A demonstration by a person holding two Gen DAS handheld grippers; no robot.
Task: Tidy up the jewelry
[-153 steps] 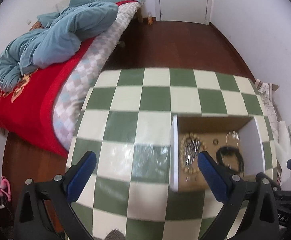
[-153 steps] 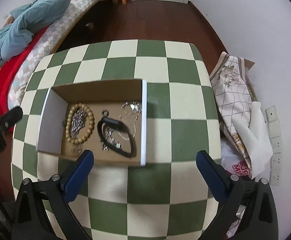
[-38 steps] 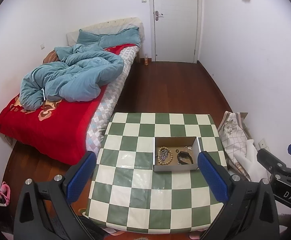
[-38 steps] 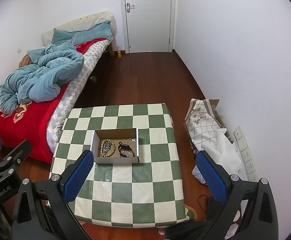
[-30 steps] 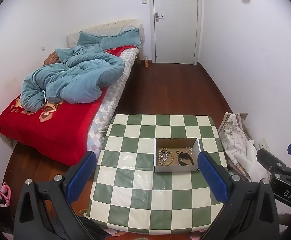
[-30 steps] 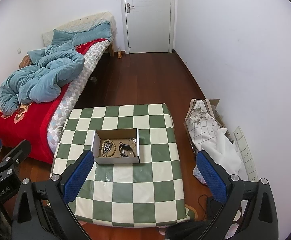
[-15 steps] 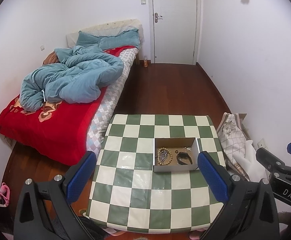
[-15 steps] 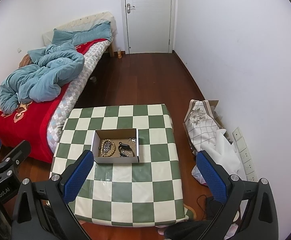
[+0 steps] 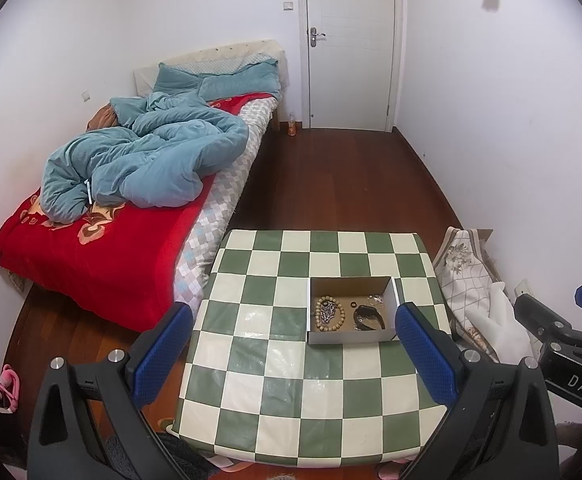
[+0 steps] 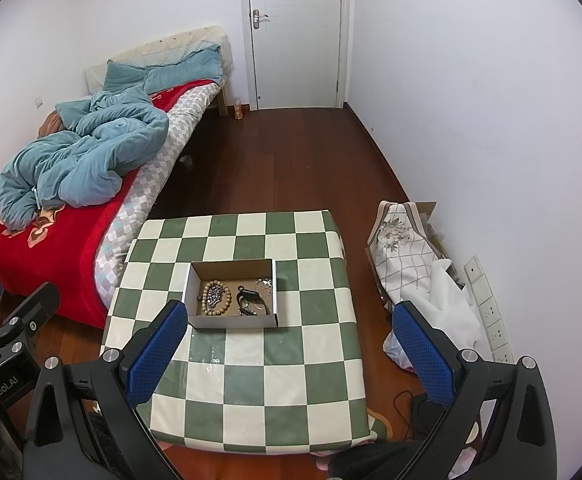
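High above the checkered table, left claw and right claw wide (both empty), tilted down toward jewelry box

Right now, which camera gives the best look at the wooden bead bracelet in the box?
The right wrist view, narrowly. The bead bracelet sits unobstructed, left of centre in the cardboard box, individual beads distinguishable. The left wrist view shows the same bracelet unblocked too, but off to the right of the frame.

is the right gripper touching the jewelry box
Apart. The right wrist view shows the right gripper open and raised well above the table, nearer the camera than the jewelry box.
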